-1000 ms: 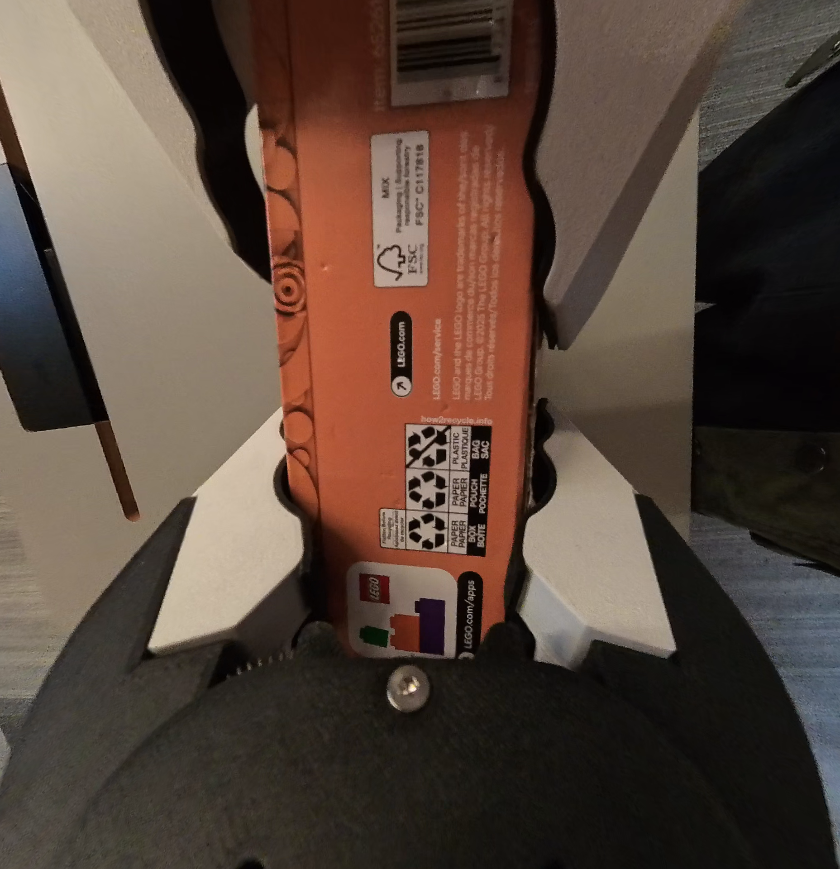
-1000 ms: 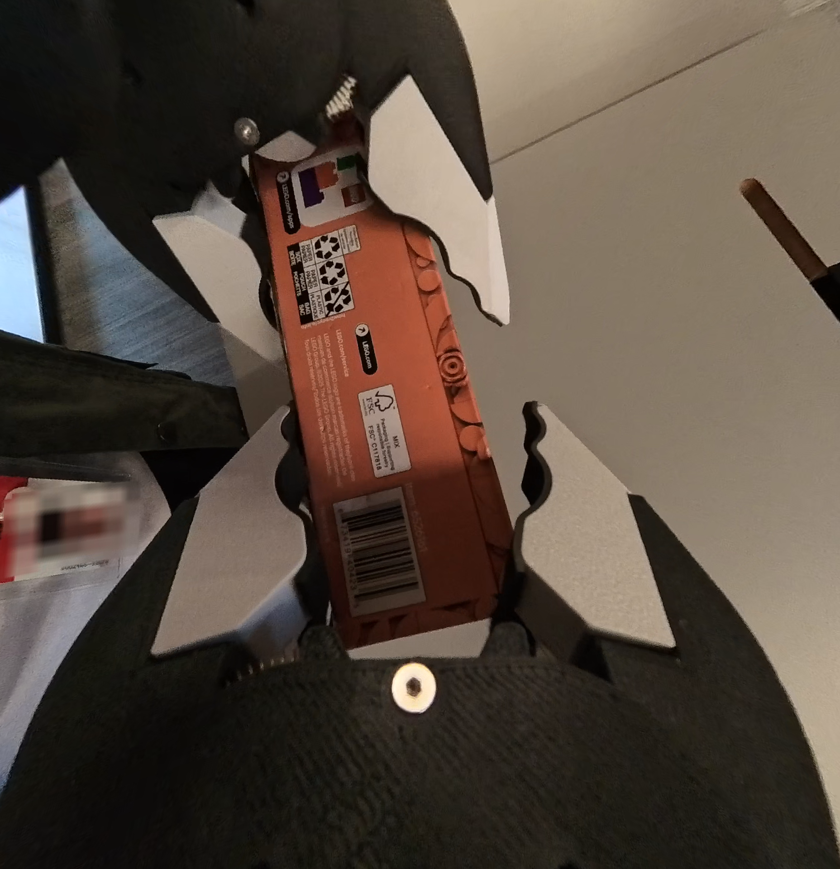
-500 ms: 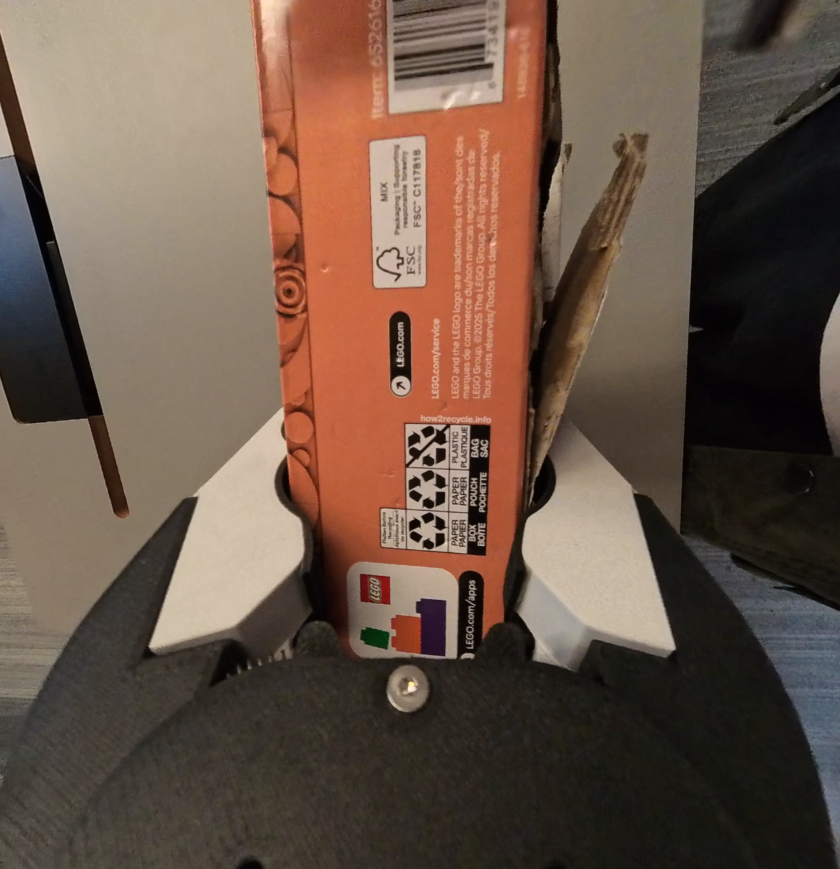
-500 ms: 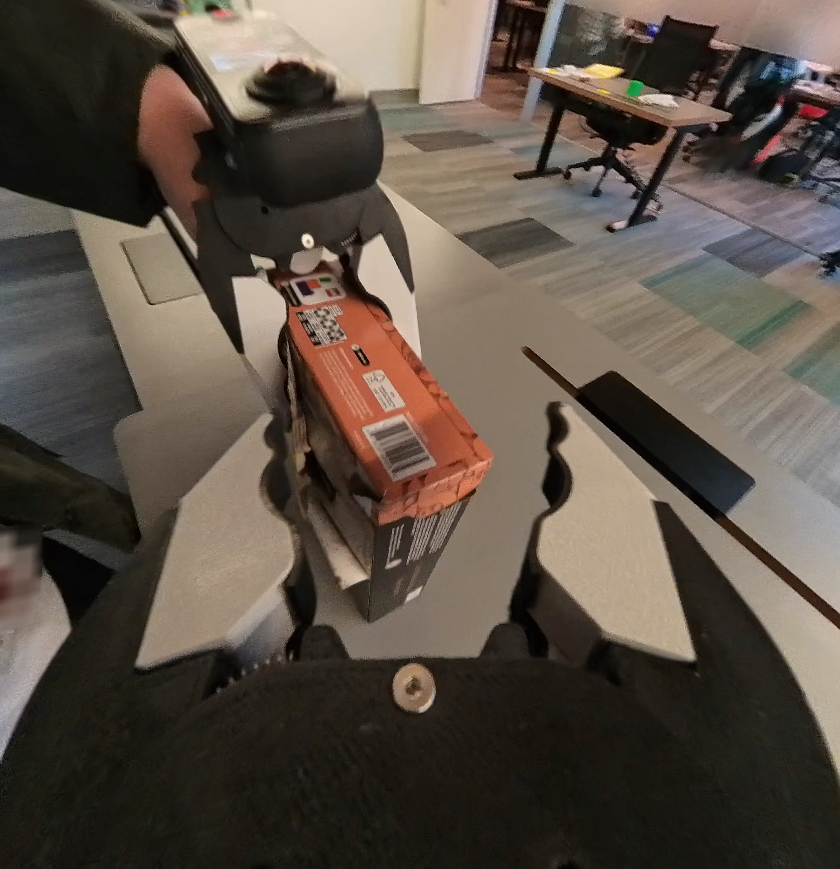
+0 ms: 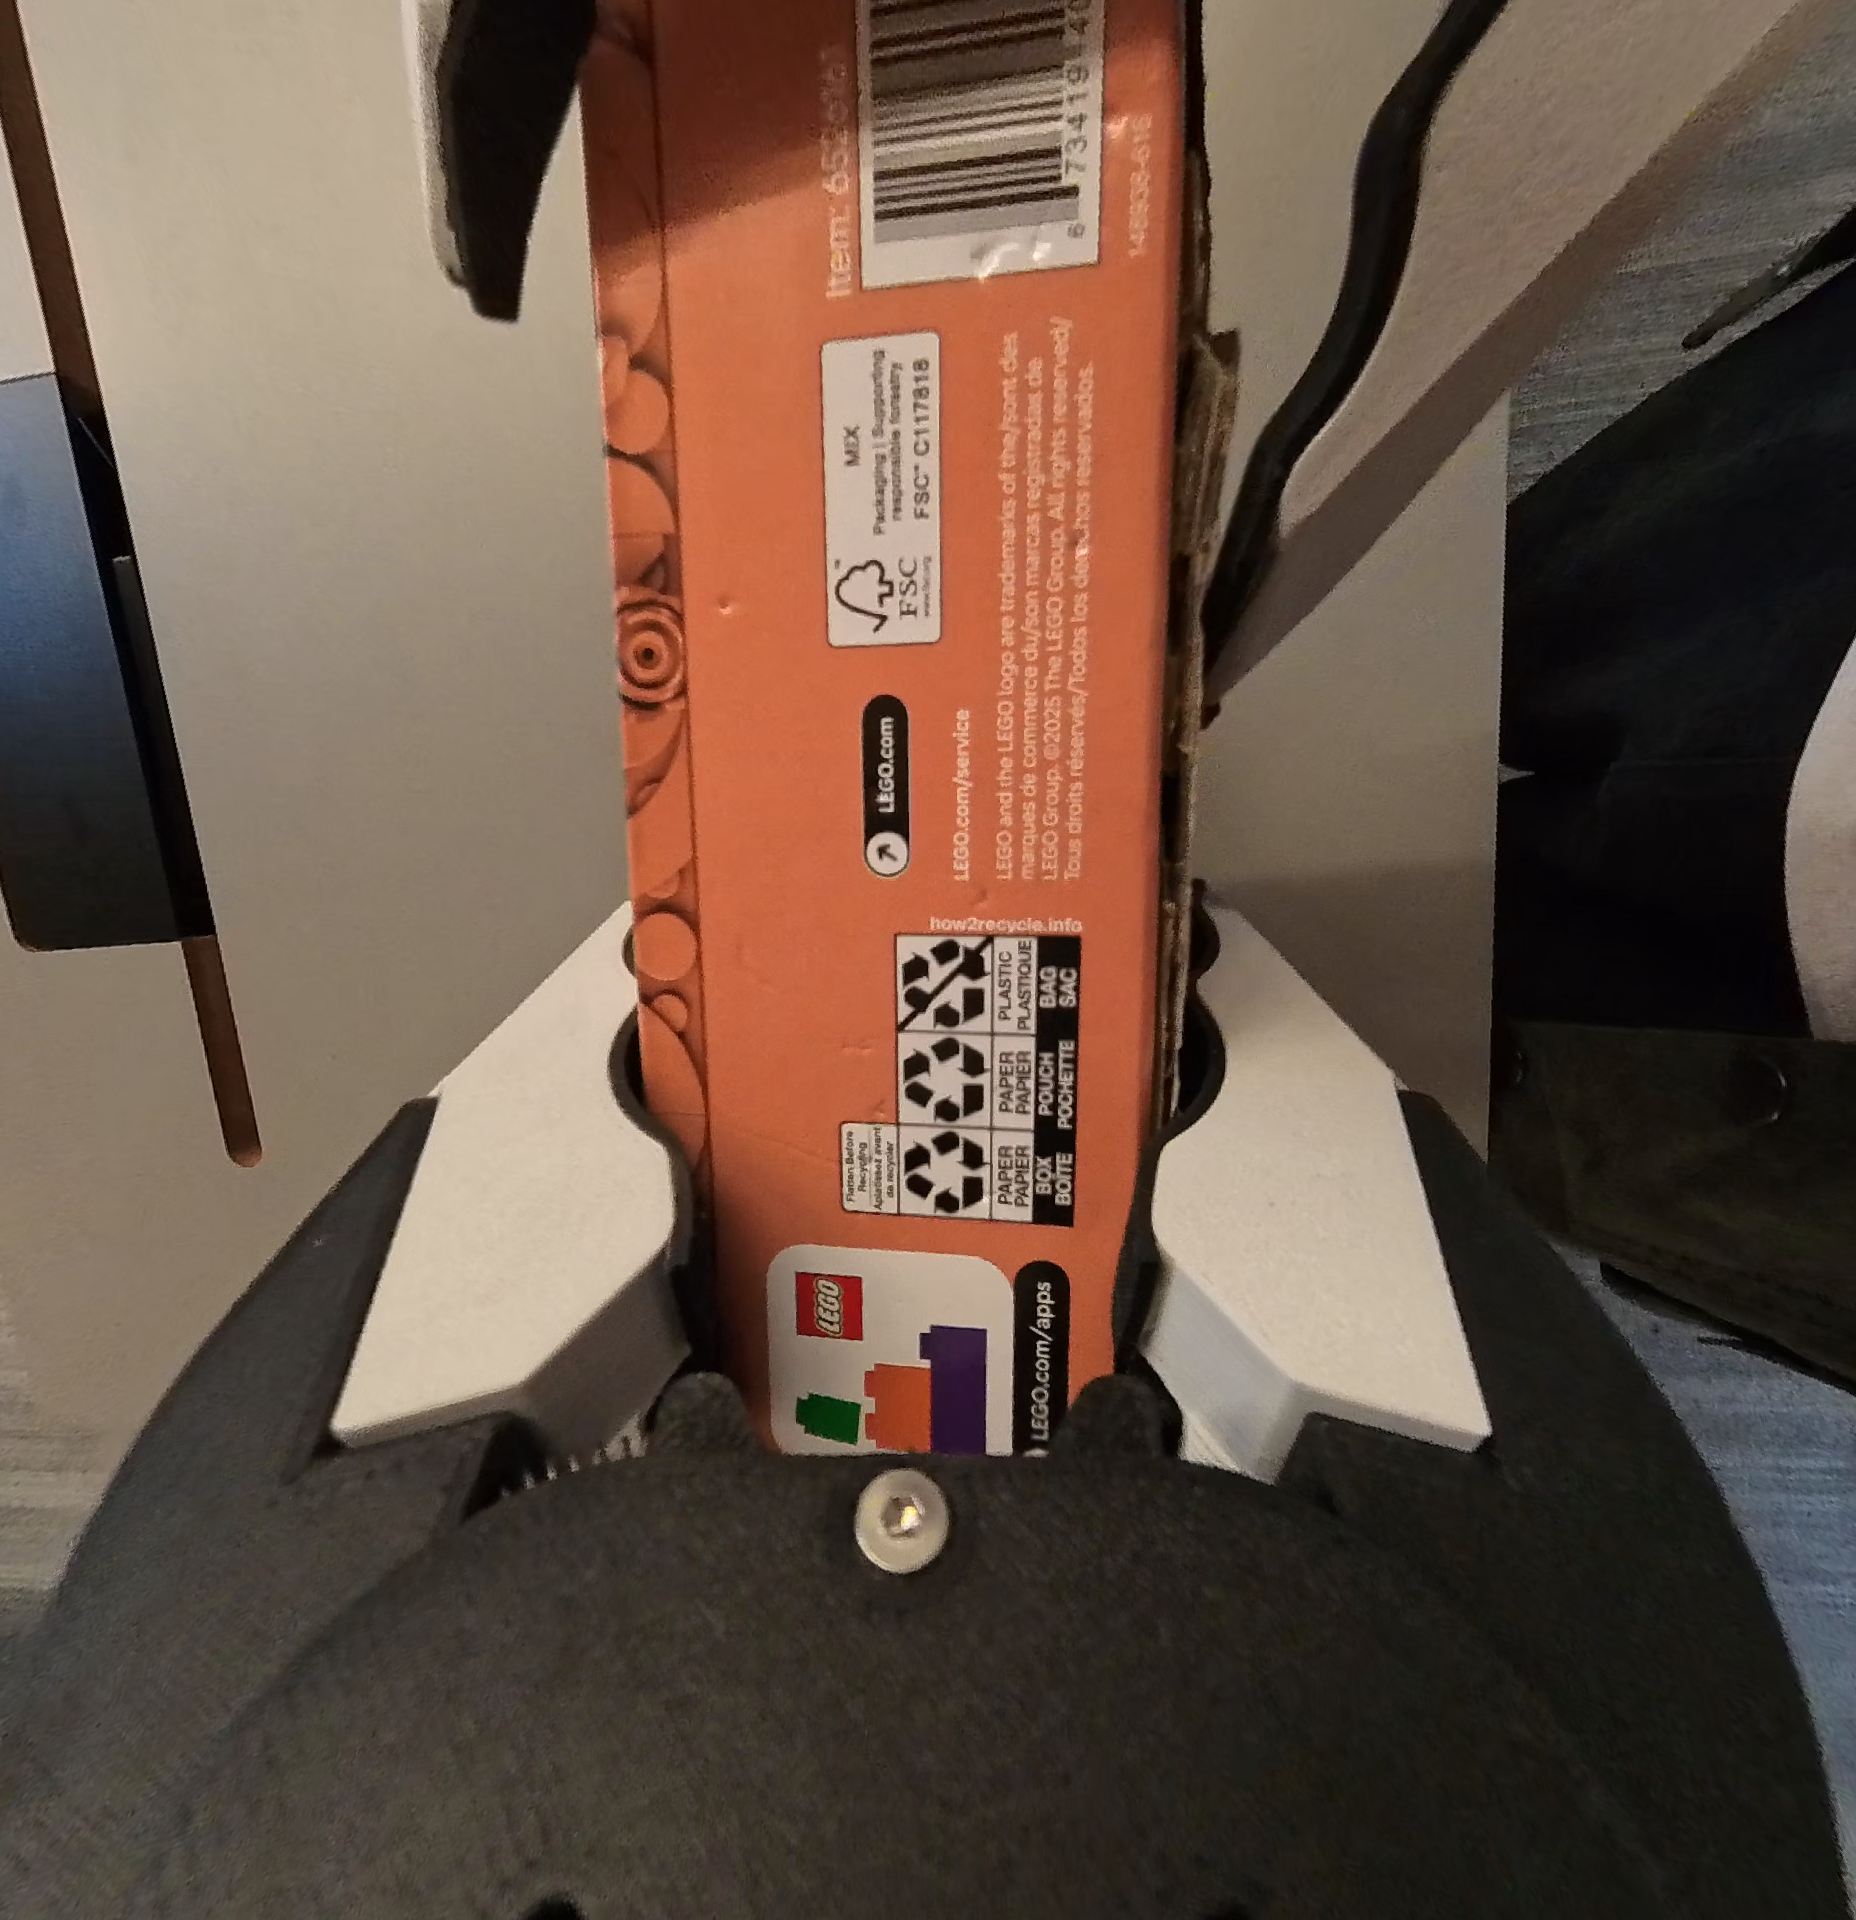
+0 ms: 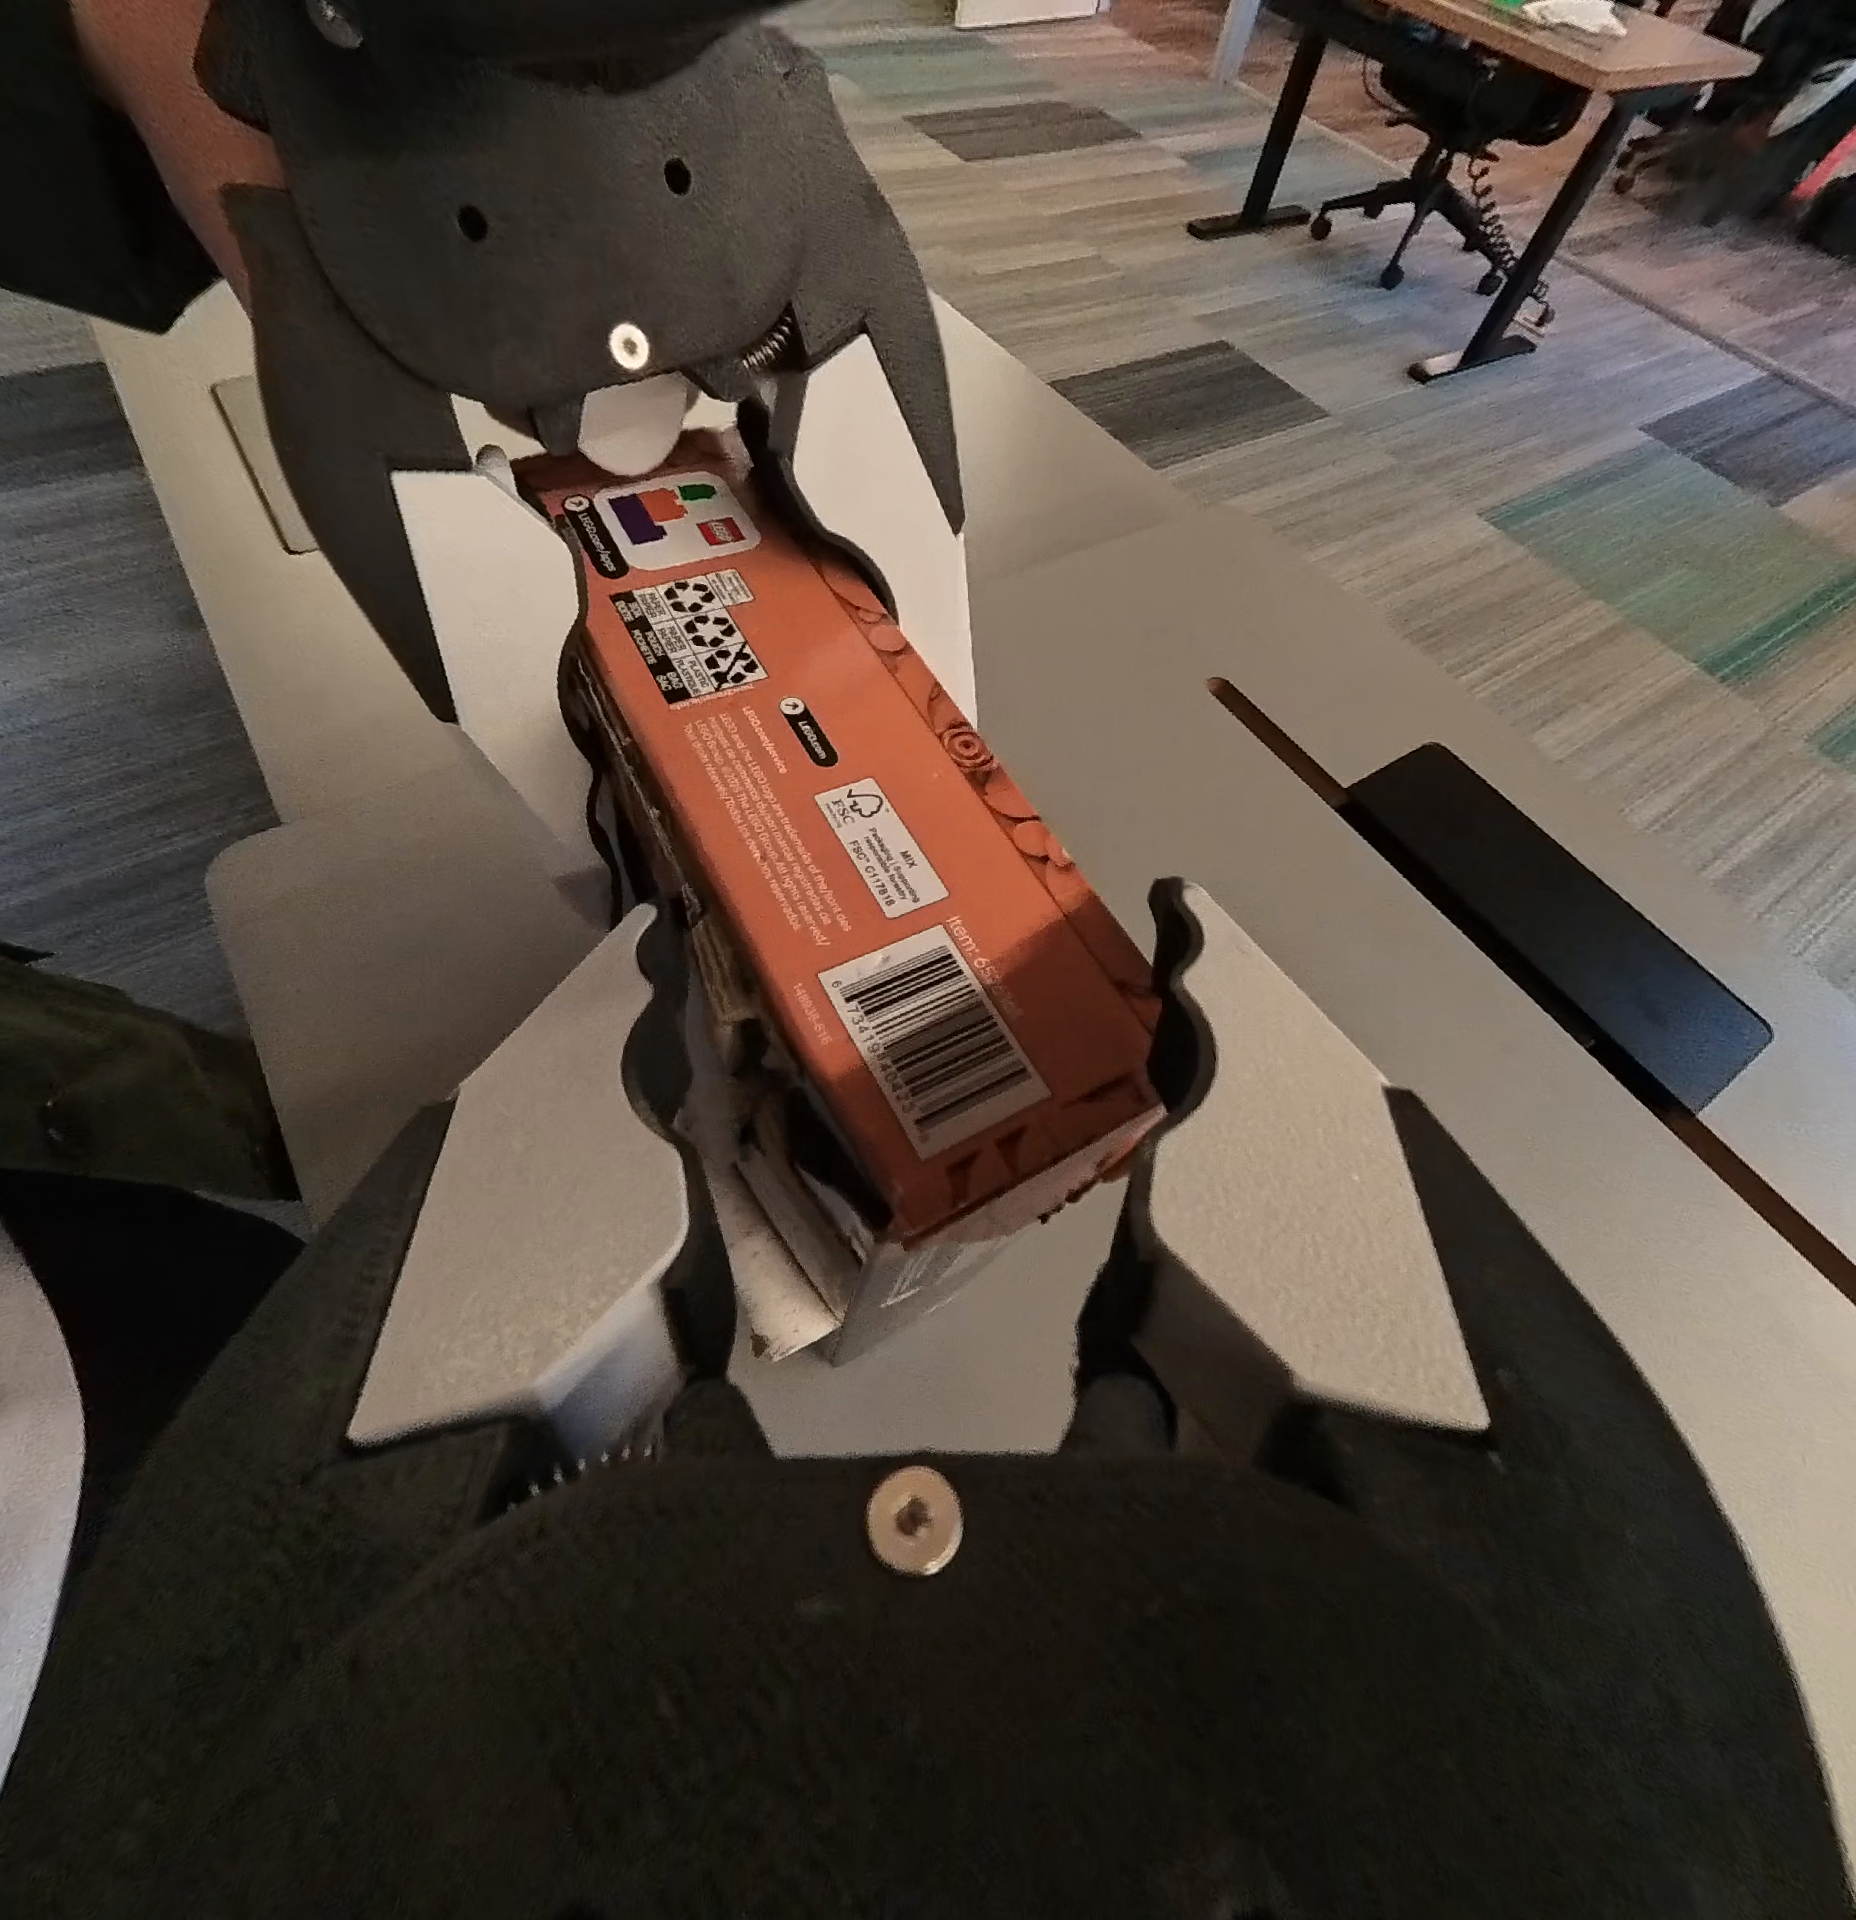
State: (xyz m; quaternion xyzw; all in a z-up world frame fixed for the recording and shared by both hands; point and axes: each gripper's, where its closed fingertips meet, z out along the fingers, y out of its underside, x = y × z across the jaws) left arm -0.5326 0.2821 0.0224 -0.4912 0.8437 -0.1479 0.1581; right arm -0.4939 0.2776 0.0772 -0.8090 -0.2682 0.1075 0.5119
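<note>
Grey counter underneath; left claw is clamping orange cardboard box, right claw is straddling its torn end unclenched, risking further tearing.

- the orange box carries all the print, on its long orange face.
- a white barcode sticker sits at the far end.
- a small white certification label sits mid-face.
- a black pill-shaped web tag.
- a grid of recycling symbols.
- a white panel with a red logo and coloured bricks sits at the near end.
</note>
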